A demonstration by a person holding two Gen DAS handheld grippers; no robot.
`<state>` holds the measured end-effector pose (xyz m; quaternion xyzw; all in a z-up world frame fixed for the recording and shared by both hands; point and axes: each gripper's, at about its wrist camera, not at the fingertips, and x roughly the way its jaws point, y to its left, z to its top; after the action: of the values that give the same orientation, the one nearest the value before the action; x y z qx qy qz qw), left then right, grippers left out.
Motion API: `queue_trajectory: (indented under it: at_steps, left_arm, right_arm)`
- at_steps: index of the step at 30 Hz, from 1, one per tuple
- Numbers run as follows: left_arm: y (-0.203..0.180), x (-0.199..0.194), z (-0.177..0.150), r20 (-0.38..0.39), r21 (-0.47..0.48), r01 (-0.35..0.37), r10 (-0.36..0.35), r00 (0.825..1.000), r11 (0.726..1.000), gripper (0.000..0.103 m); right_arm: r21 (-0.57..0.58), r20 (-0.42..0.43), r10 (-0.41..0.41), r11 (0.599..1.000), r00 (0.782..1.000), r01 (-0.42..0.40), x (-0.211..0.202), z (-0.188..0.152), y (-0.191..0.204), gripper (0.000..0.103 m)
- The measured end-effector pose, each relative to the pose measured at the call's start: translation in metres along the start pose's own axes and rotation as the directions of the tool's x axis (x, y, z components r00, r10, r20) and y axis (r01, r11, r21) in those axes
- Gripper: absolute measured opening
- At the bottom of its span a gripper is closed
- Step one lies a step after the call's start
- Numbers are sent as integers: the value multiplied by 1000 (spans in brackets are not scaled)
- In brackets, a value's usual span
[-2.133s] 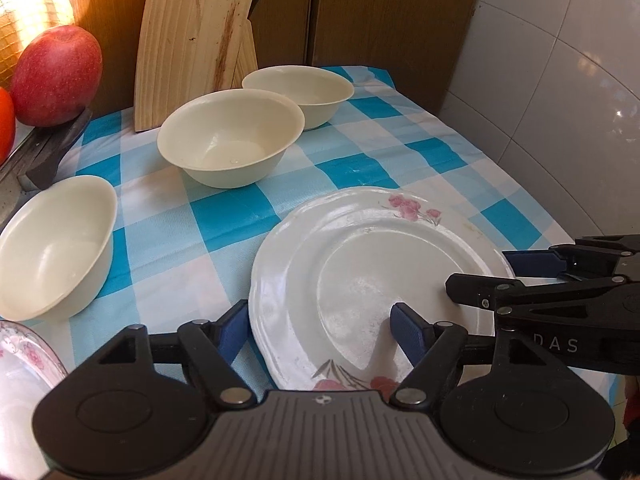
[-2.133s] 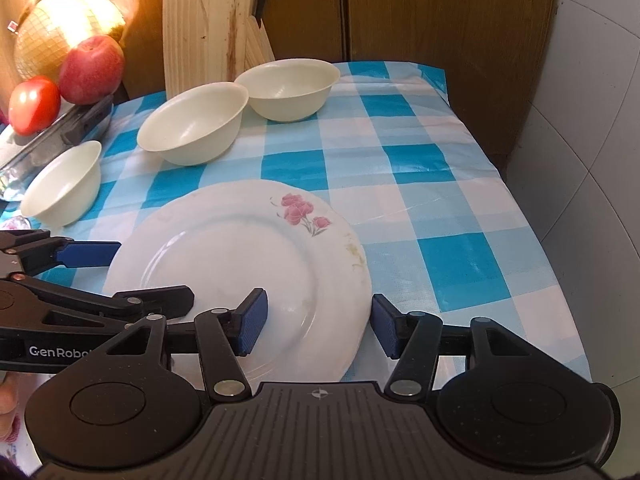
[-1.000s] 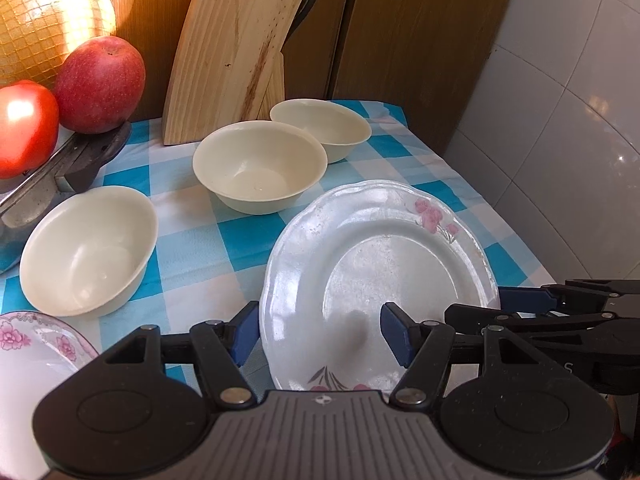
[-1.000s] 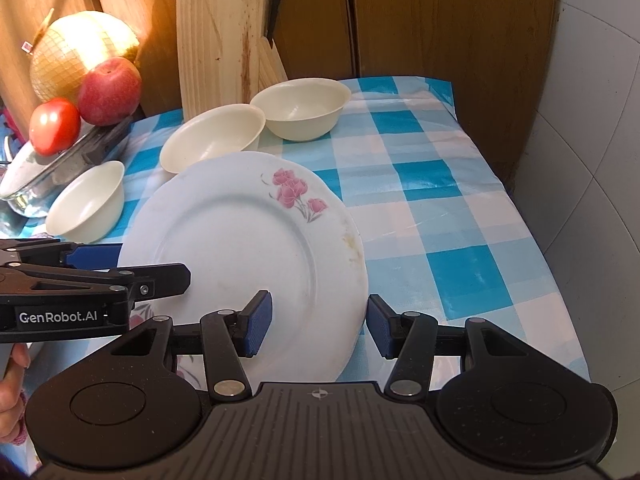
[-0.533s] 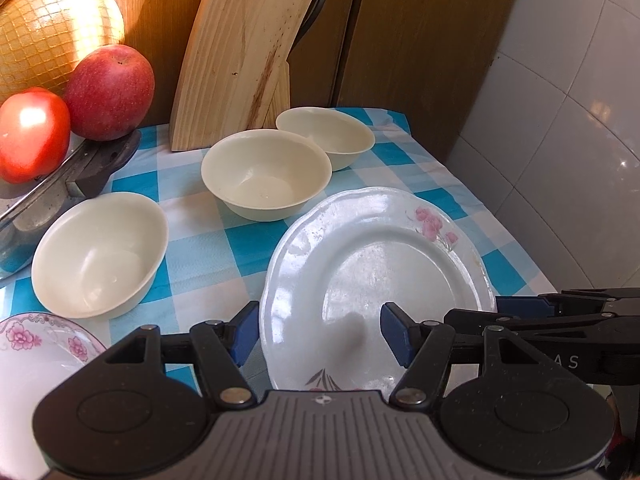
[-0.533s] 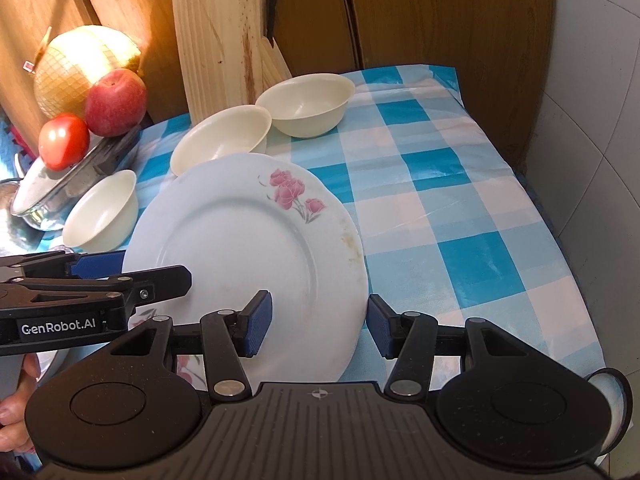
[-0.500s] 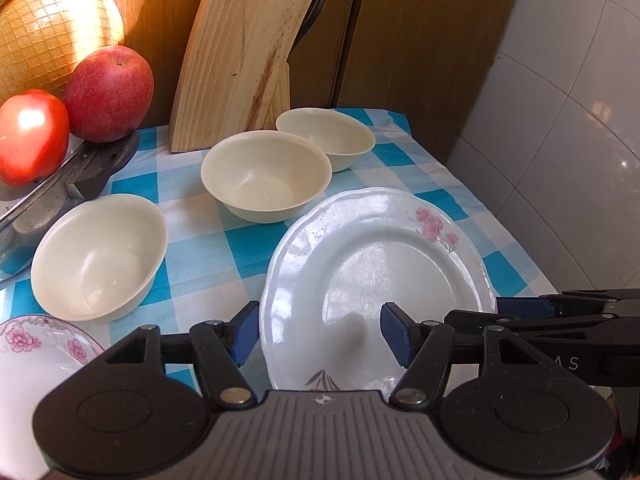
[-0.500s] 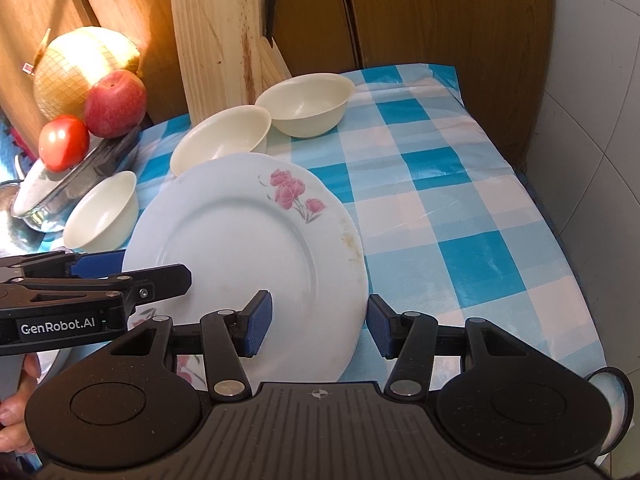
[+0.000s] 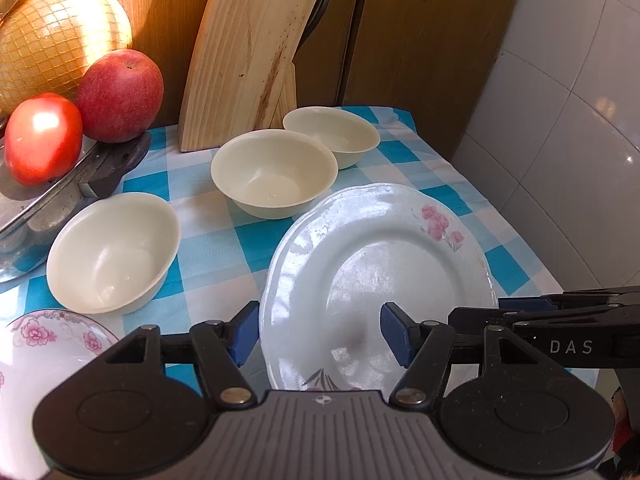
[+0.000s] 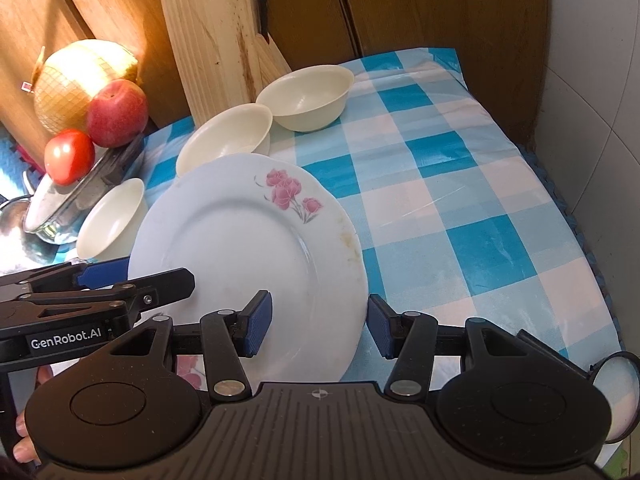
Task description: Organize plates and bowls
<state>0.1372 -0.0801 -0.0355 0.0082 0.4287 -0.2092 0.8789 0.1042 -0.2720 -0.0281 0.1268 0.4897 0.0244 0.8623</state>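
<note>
At the far left a netted yellow melon (image 9: 56, 36), a tomato (image 9: 42, 142) and an apple (image 9: 120, 94) sit above a metal pan (image 9: 44, 208), and a second plate with pink flowers (image 9: 48, 344) shows in the lower left corner. On the blue-and-white checked cloth (image 9: 224, 236) three cream bowls stand upright in a diagonal row: the near bowl (image 9: 112, 256), the middle bowl (image 9: 274, 172) and the far bowl (image 9: 332, 134), the last two almost touching, with a wooden knife block (image 9: 244, 68) just behind them. Right of the bowls the flowered plate (image 9: 380, 248) is held tilted, clear of the cloth, its rose sprig on the far rim. The left gripper (image 9: 319, 334) clamps its near-left rim, one blue pad against the edge and the other over the face. The right gripper (image 10: 319, 326) grips the near-right rim the same way, one pad on the face and one at the outer edge. A white tiled wall (image 9: 560, 120) closes the right side.
</note>
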Motion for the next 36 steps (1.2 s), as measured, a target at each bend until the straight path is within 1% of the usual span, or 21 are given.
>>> queue_trajectory:
  at_steps: [4, 7, 15, 21, 24, 27, 31, 32, 36]
  left_arm:
    - [0, -1, -1, -5, 4, -5, 5, 1000, 1000, 57]
    - [0, -1, -1, -9, -3, -9, 9, 1000, 1000, 57]
    - [-2, 3, 8, 16, 4, -28, 28, 999, 1000, 57]
    - [5, 16, 10, -21, -19, -50, 49, 999, 999, 57]
    - [6, 11, 8, -14, -16, -48, 48, 999, 999, 57]
    - [3, 6, 11, 5, -10, -60, 60, 998, 998, 57]
    - [4, -3, 12, 13, -11, -56, 56, 998, 998, 57]
    - [4, -4, 11, 10, -10, -57, 57, 998, 998, 57]
    - [8, -3, -1, -37, -22, -75, 74, 997, 997, 57]
  right_arm:
    - [-7, 2, 11, 1000, 1000, -11, -5, -1, 3, 61]
    - [15, -7, 28, 1000, 1000, -27, -6, -1, 0, 61]
    - [44, 3, 38, 998, 999, -38, -4, 6, -1, 61]
    - [85, -23, 48, 995, 999, -46, 6, 12, -3, 61]
    - [110, -41, 76, 991, 996, -71, 7, 12, -6, 61]
    - [120, -44, 101, 988, 994, -95, 5, 11, -6, 61]
    - [140, -41, 122, 983, 992, -115, 1, 13, -7, 62]
    - [144, -42, 134, 981, 990, -127, 0, 12, -8, 64]
    - [129, -57, 152, 981, 987, -144, -4, 5, -4, 64]
